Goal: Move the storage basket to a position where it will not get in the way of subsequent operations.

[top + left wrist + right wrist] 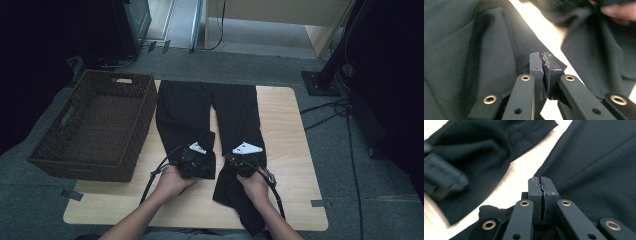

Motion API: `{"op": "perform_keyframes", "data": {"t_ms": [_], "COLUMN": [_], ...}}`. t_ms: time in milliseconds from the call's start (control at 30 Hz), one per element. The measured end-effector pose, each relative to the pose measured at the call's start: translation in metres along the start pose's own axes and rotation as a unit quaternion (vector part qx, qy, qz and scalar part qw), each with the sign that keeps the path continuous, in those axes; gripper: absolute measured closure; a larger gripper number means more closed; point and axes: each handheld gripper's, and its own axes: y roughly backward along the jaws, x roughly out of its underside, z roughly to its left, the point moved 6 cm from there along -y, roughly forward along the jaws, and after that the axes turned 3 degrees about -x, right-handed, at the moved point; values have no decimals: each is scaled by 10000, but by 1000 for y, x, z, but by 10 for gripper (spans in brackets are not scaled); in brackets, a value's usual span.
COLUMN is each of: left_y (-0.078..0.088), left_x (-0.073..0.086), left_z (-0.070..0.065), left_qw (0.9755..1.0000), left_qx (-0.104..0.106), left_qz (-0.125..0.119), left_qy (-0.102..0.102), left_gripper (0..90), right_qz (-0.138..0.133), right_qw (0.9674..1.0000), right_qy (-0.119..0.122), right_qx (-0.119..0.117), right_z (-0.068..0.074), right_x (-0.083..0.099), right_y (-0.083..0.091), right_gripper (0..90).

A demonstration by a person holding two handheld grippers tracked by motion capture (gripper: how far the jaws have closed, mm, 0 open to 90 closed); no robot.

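Note:
Black trousers (pixel 182 107) lie flat on the wooden table (pixel 285 130), waist at the far side and legs toward me. The left leg's lower end is folded back up, and my left gripper (pixel 202 153) is shut on it. In the left gripper view the jaws (pixel 542 62) are together with a thin edge of black cloth (pixel 474 50) pinched between the pads. My right gripper (pixel 236 157) sits on the inner edge of the right leg. Its jaws (pixel 541 186) are closed with dark fabric (pixel 599 165) bunched under them. That leg's lower end hangs over the near table edge.
A dark brown woven basket (pixel 146 112) stands empty at the table's left, overhanging the edge. Bare wood shows between the trouser legs and along the right side. Cables (pixel 325 112) lie on the grey carpet to the right, beside a black stand base (pixel 320 82).

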Motion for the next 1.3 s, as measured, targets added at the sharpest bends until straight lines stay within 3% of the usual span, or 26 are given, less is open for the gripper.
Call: {"op": "perform_keyframes", "data": {"t_ms": [167,267,367,500,633,700,767,933,1100,1167,1300], "left_y": [1,2,12,37,54,54,50,31,17,15,15], "left_x": [17,24,19,1,-13,-16,-17,-16,-13,-13,-9], "left_z": [-24,-38,-41,-23,8,26,37,59,70,68,63], "left_qw": [9994,9986,9984,9982,9971,9965,9955,9937,9928,9929,9940], "left_qx": [338,475,507,347,13,-204,-235,-548,-585,-545,-527], "left_qz": [-10,92,-67,-491,-736,-722,-744,-683,-584,-664,-671], "left_qy": [-40,-208,-224,-61,190,370,547,700,865,818,691], "left_gripper": [862,848,833,808,823,824,824,801,739,685,680], "right_qz": [2,-5,-2,-6,-11,-16,-18,-3,48,50,47], "right_qw": [10000,10000,10000,10000,10000,10000,10000,10000,10000,10000,10000], "right_qy": [3,12,13,12,11,19,16,25,43,18,11], "right_qx": [8,18,16,11,9,16,14,5,-20,-31,-30], "right_z": [0,0,0,0,1,0,0,1,2,3,3], "right_x": [0,0,0,0,0,0,0,0,0,0,0], "right_y": [0,0,0,0,0,0,0,0,0,0,0], "right_gripper": [875,875,875,875,875,875,875,877,885,885,884]}}
